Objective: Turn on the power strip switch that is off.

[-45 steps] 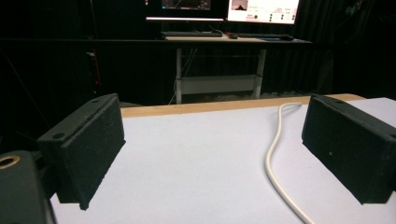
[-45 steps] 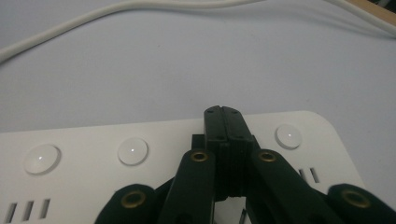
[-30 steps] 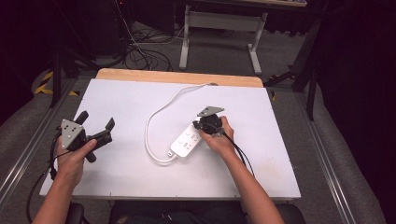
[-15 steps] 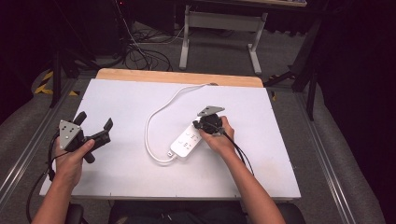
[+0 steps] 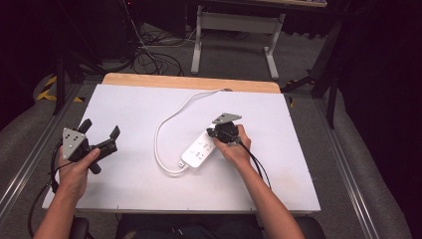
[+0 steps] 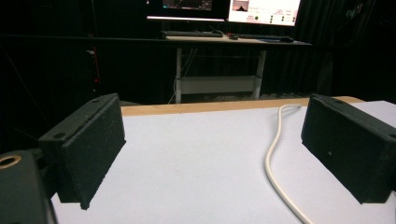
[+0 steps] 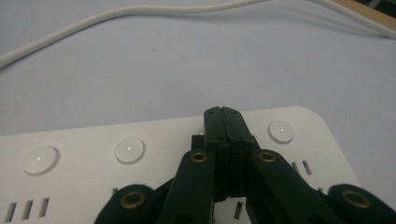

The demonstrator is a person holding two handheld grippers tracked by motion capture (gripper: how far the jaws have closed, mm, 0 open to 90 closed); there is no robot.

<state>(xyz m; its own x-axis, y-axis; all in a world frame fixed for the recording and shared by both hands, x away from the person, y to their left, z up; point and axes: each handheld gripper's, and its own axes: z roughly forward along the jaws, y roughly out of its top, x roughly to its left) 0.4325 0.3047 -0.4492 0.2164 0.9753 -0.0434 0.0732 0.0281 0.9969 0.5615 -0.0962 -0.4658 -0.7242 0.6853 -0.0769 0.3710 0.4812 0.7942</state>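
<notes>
Right gripper view, hand-held gripper (image 7: pixel 223 116) over power strip (image 7: pixel 93 154)

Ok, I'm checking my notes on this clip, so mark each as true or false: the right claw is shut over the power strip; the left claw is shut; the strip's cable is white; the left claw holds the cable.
1. The right claw is shut over the power strip: true.
2. The left claw is shut: false, its jaws stand wide apart.
3. The strip's cable is white: true.
4. The left claw holds the cable: false, nothing is between its jaws.
</notes>
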